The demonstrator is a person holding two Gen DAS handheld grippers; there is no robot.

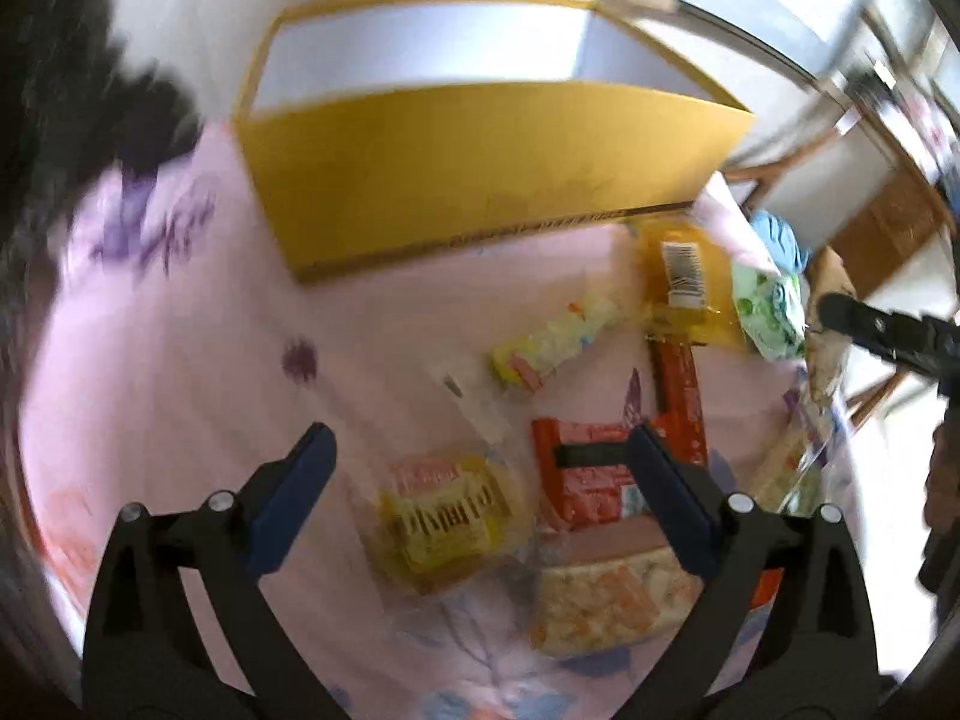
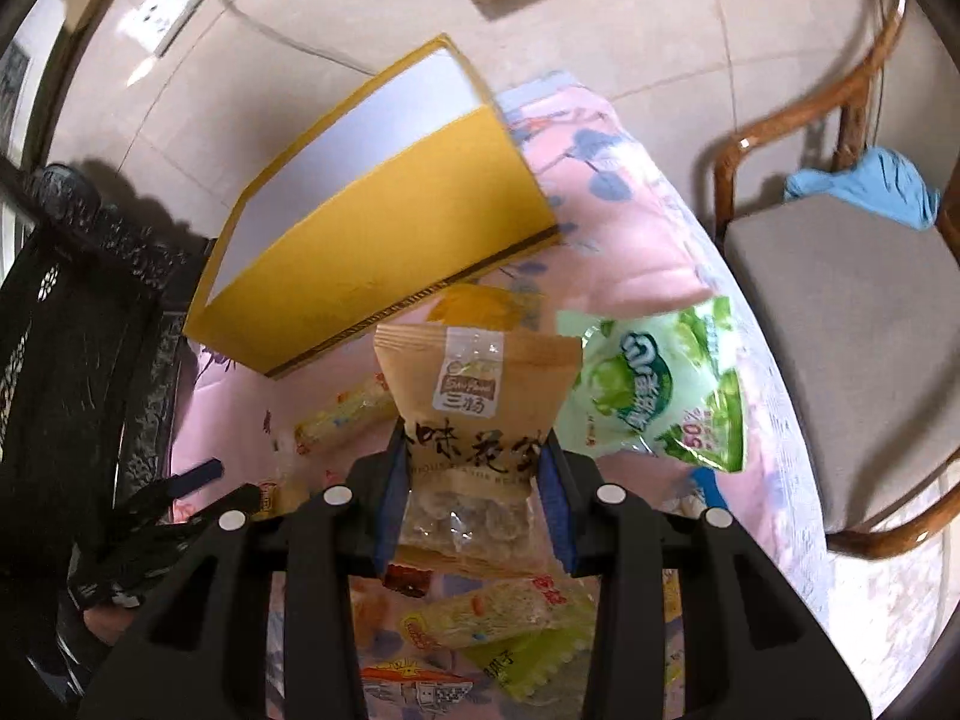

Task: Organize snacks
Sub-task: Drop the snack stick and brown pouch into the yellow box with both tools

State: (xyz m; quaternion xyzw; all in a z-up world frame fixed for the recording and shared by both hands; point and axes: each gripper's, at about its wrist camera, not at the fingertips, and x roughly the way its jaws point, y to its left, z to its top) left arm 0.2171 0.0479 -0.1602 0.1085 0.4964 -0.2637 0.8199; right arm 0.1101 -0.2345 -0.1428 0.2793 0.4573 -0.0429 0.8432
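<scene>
The right tool (image 2: 474, 480) pinches a tan peanut packet (image 2: 474, 396), lifted above the pink worktop (image 2: 636, 240). The left tool (image 1: 480, 498) hangs wide apart, empty, over scattered snacks (image 1: 444, 516). At twelve o'clock beyond sits the open yellow box (image 1: 480, 162).

One yellow box (image 1: 480, 180), two red packets (image 1: 585, 474), one green bag (image 2: 660, 384), one wooden chair (image 2: 840, 312)
</scene>
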